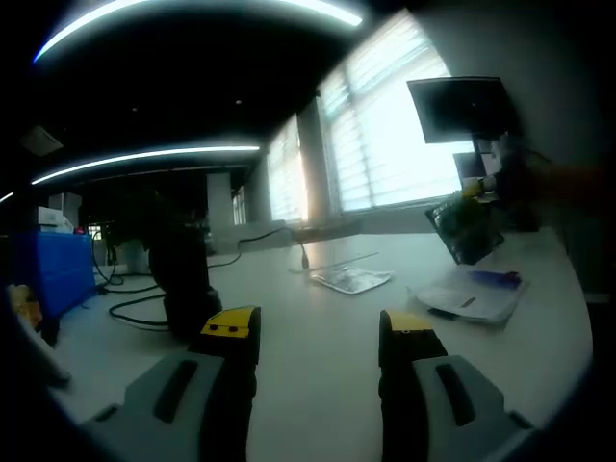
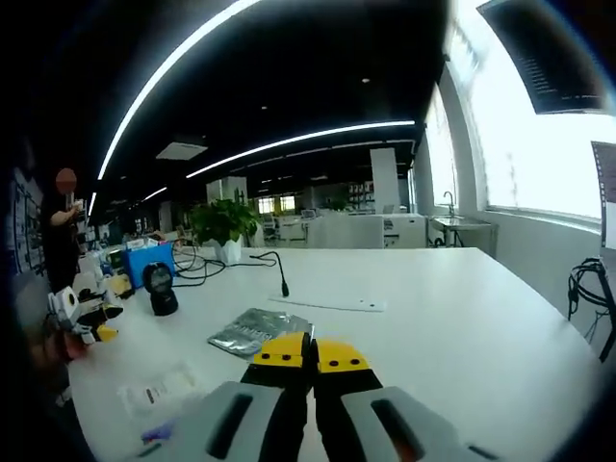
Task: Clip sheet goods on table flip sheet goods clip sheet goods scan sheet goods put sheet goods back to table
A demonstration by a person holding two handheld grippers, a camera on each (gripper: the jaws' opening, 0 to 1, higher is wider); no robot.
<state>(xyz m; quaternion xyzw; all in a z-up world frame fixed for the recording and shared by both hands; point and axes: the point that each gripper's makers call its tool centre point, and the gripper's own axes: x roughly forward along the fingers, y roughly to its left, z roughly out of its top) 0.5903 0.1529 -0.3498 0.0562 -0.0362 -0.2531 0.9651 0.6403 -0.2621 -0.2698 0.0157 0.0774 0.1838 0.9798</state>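
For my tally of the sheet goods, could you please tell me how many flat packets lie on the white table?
2. A silver foil packet lies just beyond the right tongs; a clear packet with a blue patch lies nearer the table's edge. Others may be hidden.

open-plan office | long white table [image 2: 462,318] | ceiling light strips [image 2: 289,140] | wall monitor [image 1: 460,106]

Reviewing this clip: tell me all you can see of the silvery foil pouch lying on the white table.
The silvery foil pouch is a flat, crinkled, shiny sheet pack with dark print too small to read. It lies flat on the white table, just beyond the shut jaws of the right gripper, which do not hold it. In the left gripper view it lies further out, ahead of that gripper's open jaws, near a black cable's end. Nothing rests on it.
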